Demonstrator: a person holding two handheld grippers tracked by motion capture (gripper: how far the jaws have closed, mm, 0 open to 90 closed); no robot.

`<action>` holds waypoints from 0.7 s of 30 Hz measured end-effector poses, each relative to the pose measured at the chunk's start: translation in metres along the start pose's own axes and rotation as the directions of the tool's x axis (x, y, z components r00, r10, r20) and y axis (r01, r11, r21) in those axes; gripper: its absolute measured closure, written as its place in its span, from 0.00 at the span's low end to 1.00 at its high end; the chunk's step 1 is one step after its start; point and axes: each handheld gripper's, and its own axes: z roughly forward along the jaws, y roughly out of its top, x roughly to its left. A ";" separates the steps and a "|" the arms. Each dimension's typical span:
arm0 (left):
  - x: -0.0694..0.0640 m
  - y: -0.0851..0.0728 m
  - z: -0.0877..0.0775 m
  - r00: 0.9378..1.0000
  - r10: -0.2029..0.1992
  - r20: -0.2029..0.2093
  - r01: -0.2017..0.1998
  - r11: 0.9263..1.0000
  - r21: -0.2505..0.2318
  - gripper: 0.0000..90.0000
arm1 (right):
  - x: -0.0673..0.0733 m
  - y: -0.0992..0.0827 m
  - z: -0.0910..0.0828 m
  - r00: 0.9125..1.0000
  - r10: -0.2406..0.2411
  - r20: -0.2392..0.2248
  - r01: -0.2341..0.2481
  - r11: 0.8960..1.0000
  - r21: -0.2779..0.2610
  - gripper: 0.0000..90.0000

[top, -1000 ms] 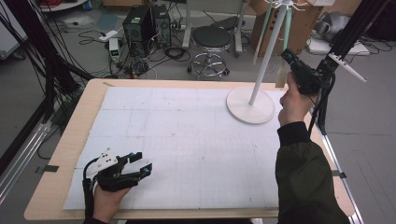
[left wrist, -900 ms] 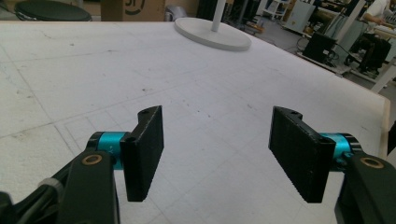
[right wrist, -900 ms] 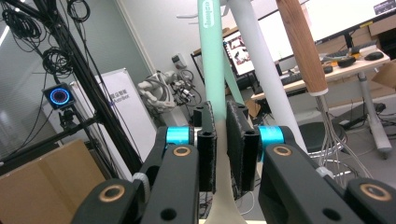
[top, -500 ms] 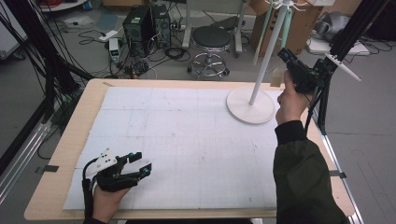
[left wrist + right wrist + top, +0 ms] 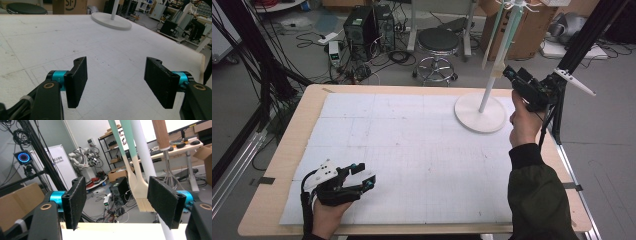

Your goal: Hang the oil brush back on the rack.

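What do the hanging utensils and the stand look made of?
Brush and spatula: pale cream heads, mint handles, smooth matte look, probably silicone or plastic. Whisk: thin shiny loops, likely metal wire, on a brown wood-grain handle. Stand: uniform matte white pole and disc base, painted metal or plastic; can't tell which.

A wooden table (image 5: pixel 287 150) carries a white gridded mat (image 5: pixel 412 150) and a round stand base (image 5: pixel 479 112).

The room is evenly lit from above, and the white bench (image 5: pixel 412 150) is shown bright with only soft shadows. The high view is a bit grainy. Far things are seen blurry behind the tongs.
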 end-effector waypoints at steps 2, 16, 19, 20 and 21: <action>-0.001 0.000 0.000 1.000 -0.001 -0.002 0.001 1.000 -0.002 0.40 | 0.000 -0.002 -0.001 1.000 -0.003 -0.014 0.003 1.000 0.004 0.32; -0.002 -0.001 -0.001 1.000 -0.005 0.003 0.005 1.000 -0.004 0.40 | -0.007 -0.031 -0.008 0.998 0.018 -0.065 -0.012 0.996 0.087 0.23; -0.002 -0.001 -0.001 1.000 -0.004 0.001 0.004 1.000 -0.003 0.40 | -0.007 -0.038 -0.008 0.997 0.016 -0.074 -0.008 0.994 0.108 0.23; -0.002 -0.001 -0.001 1.000 -0.002 0.000 0.002 1.000 -0.002 0.40 | -0.007 -0.040 -0.008 0.997 0.016 -0.074 -0.008 0.994 0.113 0.23; -0.002 0.000 0.000 1.000 -0.002 -0.002 0.002 1.000 -0.002 0.40 | -0.007 -0.042 -0.007 0.997 0.011 -0.079 -0.001 0.992 0.122 0.23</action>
